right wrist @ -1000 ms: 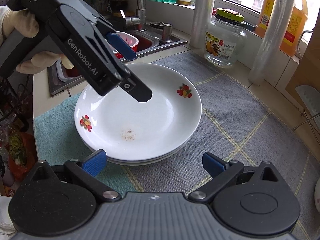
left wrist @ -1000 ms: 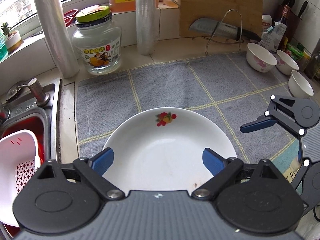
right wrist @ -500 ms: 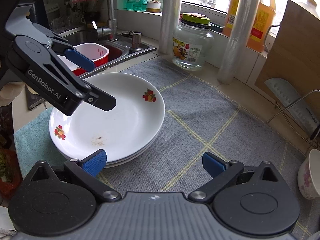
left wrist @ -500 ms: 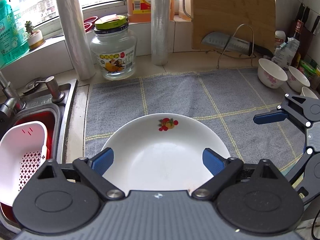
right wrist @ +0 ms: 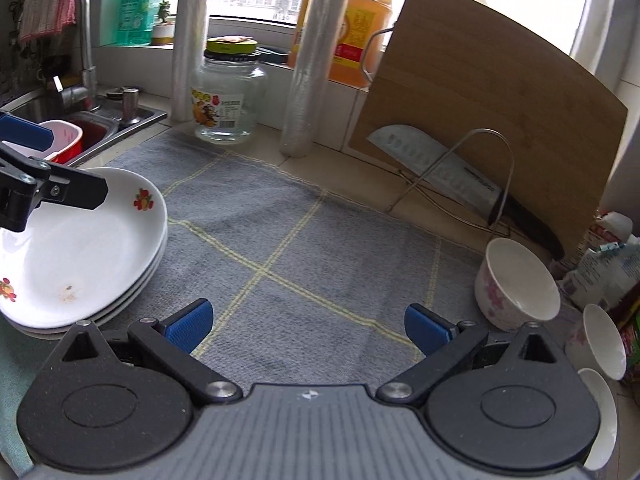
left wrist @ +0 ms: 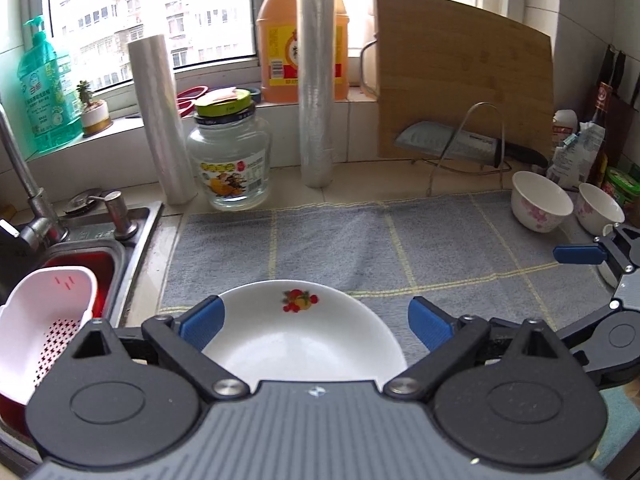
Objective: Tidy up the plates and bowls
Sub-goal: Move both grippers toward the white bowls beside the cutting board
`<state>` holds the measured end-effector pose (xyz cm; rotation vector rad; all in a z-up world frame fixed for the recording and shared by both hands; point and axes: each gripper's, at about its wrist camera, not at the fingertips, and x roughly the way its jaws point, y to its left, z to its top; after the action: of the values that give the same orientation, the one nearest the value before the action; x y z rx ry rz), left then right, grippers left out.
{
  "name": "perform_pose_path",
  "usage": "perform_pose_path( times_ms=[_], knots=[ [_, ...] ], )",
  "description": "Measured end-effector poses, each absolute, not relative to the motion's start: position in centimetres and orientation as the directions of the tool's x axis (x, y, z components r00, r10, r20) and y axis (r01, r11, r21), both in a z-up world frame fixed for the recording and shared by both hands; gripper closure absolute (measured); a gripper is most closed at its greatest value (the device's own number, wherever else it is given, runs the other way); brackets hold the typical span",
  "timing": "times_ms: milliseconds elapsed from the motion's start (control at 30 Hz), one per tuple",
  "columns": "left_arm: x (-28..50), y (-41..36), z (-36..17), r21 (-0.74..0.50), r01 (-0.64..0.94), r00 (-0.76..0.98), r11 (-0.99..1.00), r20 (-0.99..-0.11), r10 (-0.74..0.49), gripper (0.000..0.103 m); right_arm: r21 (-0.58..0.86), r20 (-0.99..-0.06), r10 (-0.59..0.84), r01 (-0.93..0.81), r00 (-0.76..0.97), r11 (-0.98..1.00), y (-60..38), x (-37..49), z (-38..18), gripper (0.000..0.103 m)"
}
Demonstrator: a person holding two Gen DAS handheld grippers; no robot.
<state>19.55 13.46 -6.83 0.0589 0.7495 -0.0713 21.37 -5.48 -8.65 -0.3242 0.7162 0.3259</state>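
Both grippers, left (left wrist: 314, 322) and right (right wrist: 308, 326), wide open, empty, had backed off the plates (right wrist: 80, 248); bowls (right wrist: 516, 284) presumably next.

Streaming daylight through a wide window (left wrist: 152, 16), brightening white tiled walls (left wrist: 584, 20) and a pale tiled tabletop (left wrist: 360, 190) beside a steel sink (left wrist: 132, 232).

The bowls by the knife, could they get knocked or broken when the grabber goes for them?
Maybe. The three bowls sit close together at the mat's edge, so the open right gripper reaching for one might bump the others. The cleaver on its wire rack stands just behind them. Also, the plate stack lies near the counter edge under the open left gripper.
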Motion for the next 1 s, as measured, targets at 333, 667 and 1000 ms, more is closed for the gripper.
perform_pose_path(
  times_ms=[333, 667, 1000],
  knots=[
    [18.9, 3.8, -7.3, 0.013, 0.157, 0.714, 0.988, -0.692, -0.105, 0.005, -0.171, -0.675, 0.159, -0.363, 0.72, 0.916, -14.3, 19.0, -9.0, 0.0],
    [16.8, -6.5, -7.2, -0.008, 0.142, 0.704, 0.99, -0.702, -0.107, 0.005, -0.123, -0.673, 0.23, -0.413, 0.703, 0.903, -24.4, 16.6, -9.8, 0.0],
    [19.5, -9.1, -7.2, 0.039, 0.241, 0.695, 0.97, -0.705, -0.145, 0.004, -0.113, -0.659, 0.212, -0.374, 0.722, 0.921, -28.0, 18.4, -9.0, 0.0]
  ],
)
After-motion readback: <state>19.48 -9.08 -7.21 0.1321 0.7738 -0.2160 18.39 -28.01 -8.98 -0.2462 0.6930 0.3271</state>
